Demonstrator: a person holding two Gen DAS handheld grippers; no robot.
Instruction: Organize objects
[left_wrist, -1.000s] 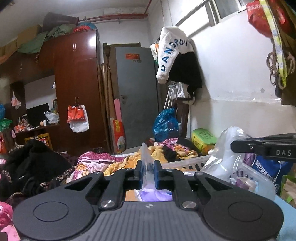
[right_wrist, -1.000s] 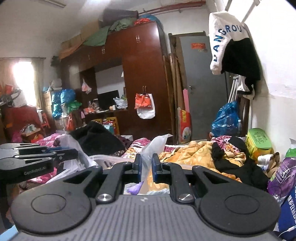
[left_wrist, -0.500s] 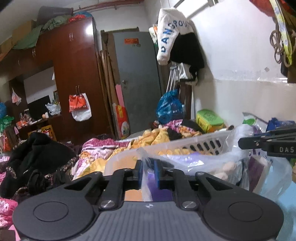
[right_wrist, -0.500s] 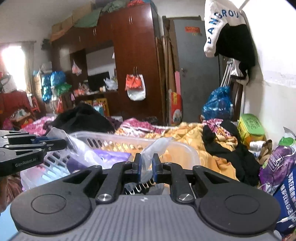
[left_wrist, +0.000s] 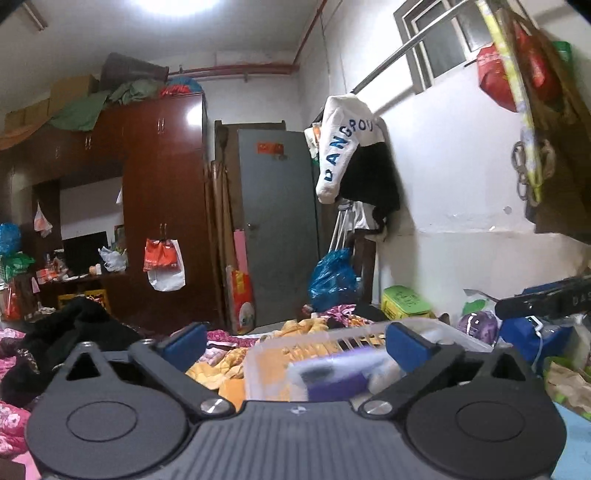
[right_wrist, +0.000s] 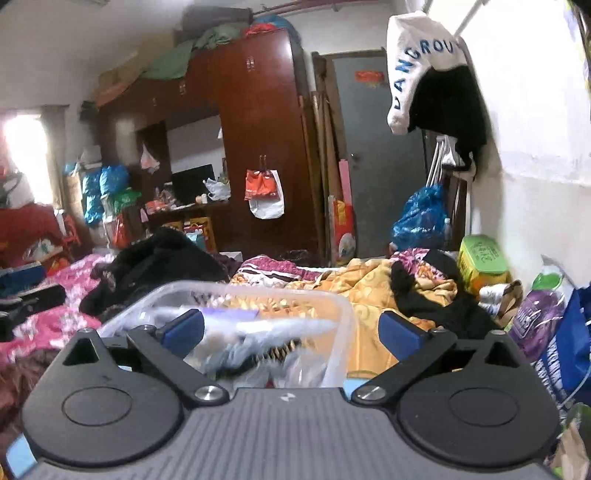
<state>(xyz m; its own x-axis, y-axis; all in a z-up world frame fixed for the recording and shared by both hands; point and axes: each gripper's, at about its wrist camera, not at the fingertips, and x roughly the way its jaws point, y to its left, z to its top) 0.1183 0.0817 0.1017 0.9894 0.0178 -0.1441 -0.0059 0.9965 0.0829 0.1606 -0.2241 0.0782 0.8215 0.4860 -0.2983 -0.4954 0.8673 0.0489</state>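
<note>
A clear plastic basket (left_wrist: 266, 354) (right_wrist: 340, 310) lies just ahead of both grippers. Inside it lies a clear plastic bag with a purple pack (left_wrist: 332, 380) (right_wrist: 251, 325). My left gripper (left_wrist: 295, 343) is open and empty, its blue pads spread wide above the basket's near side. My right gripper (right_wrist: 290, 328) is open and empty too, over the basket. The right gripper's tip shows at the right of the left wrist view (left_wrist: 546, 301); the left gripper's tip shows at the left edge of the right wrist view (right_wrist: 29, 291).
A bed with an orange quilt (right_wrist: 369, 291), pink bedding (right_wrist: 48, 321) and black clothes (right_wrist: 159, 262) lies behind. Blue and purple bags (right_wrist: 543, 325) and a green box (right_wrist: 480, 258) stand by the right wall. A brown wardrobe (left_wrist: 162, 206) and grey door (left_wrist: 277, 221) are far off.
Both grippers have opened and let go of the clear plastic bag, which now lies in the basket. Both views have tilted up a little.
</note>
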